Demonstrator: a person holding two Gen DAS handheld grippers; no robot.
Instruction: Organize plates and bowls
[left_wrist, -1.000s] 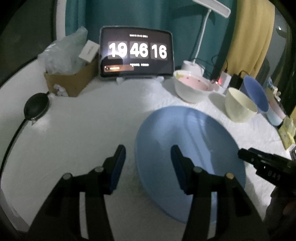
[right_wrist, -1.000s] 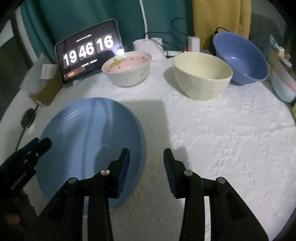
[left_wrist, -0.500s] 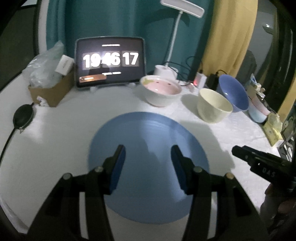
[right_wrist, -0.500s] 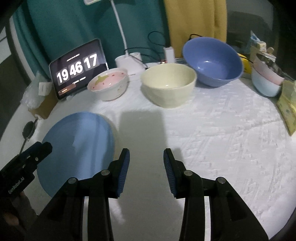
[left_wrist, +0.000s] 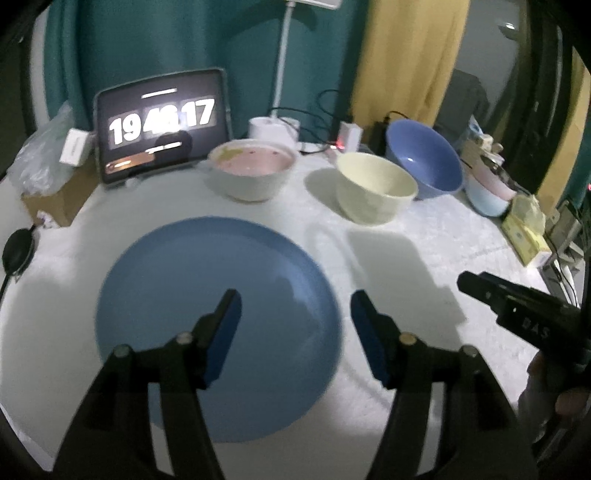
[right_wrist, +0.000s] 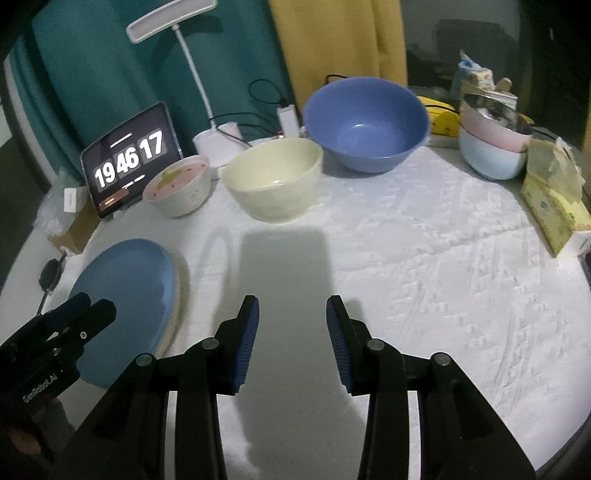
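Blue plate (left_wrist: 207, 295): flat on table, frame centre, empty.
Pink-lined bowl (left_wrist: 253, 171): upper centre.
Cream bowl (left_wrist: 375, 186): empty, beside blue bowl (right_wrist: 365, 123).
Left gripper (left_wrist: 295, 310): jaws opening, nothing between.
Right gripper (right_wrist: 291, 321): jaws apart, empty.

Both views are taken from the wrists, looking forward and steeply down along each gripper's fingers at a white table (right_wrist: 424, 258), pretty close up. In the left wrist view the blue plate (left_wrist: 207, 295) fills the near middle, right under the left gripper (left_wrist: 295, 332). The right wrist view is aimed more at bare cloth, with the plate pushed off to its left edge. The plate, the cream bowl (right_wrist: 273, 181), the blue bowl (right_wrist: 365, 125) and the clock tablet (left_wrist: 162, 122) are shared by both, and each gripper is caught at the other view's edge.
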